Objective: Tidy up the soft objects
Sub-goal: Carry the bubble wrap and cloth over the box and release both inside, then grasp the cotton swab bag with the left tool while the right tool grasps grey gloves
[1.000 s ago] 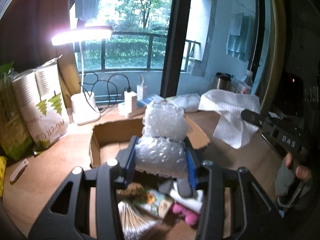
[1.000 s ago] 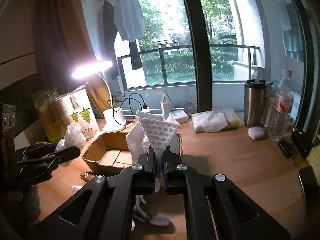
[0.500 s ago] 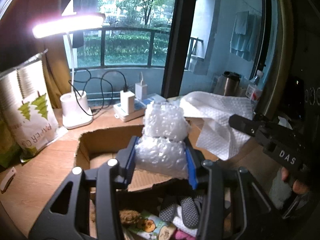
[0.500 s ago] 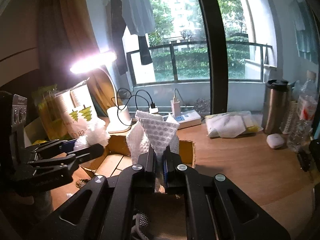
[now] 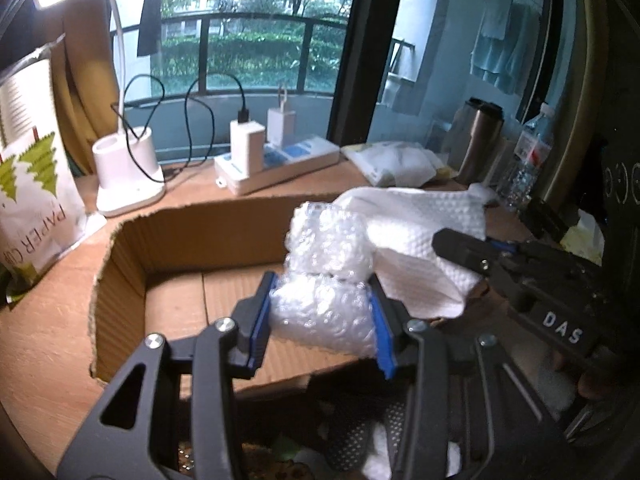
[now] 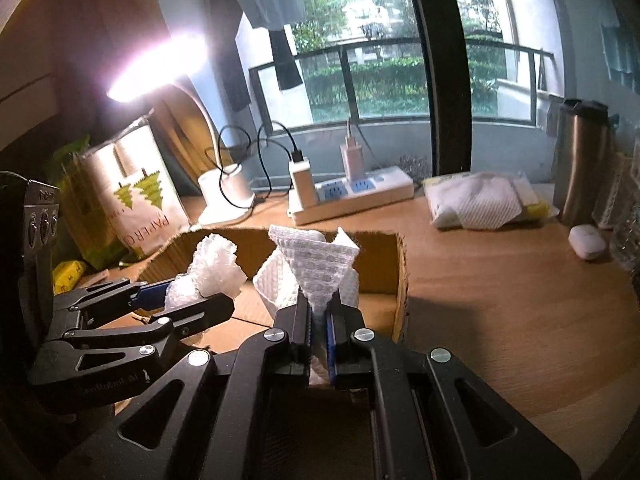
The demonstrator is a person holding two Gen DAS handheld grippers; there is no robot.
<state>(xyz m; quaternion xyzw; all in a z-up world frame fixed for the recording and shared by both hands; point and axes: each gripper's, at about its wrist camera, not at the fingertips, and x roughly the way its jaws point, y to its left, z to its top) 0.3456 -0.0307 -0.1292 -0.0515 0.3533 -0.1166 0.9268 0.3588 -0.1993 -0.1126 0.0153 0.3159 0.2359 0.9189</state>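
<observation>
Box: your cardboard box (image 5: pixel 192 236) sits open-topped on the wooden desk (image 6: pixel 500 300), its torn left wall at 9 o'clock in your left wrist view and its far wall at 12.
Left gripper: your left gripper (image 5: pixel 322 316) has its jaws set fairly wide, clamped on a wad of bubble wrap (image 5: pixel 324 276) that bulges above the blue pads, held over the box interior.
Right gripper: your right gripper (image 6: pixel 318 332) has its jaws narrow, pinching a white foam sheet (image 6: pixel 316 268) that stands up in a peak over the box's near edge.
Spacing: in your left wrist view the foam sheet touches the bubble wrap at 2 o'clock; the 2 grippers are near each other.
Open room: bare box floor shows at 10 o'clock of your left gripper.
Edges: the box's right wall (image 6: pixel 402 280) stands at 3 o'clock of your right gripper, bare desk beyond it.
Far side: a power strip (image 5: pixel 280 168) and lamp base (image 5: pixel 126 172) lie past the far wall, at 12 and 10 o'clock.
</observation>
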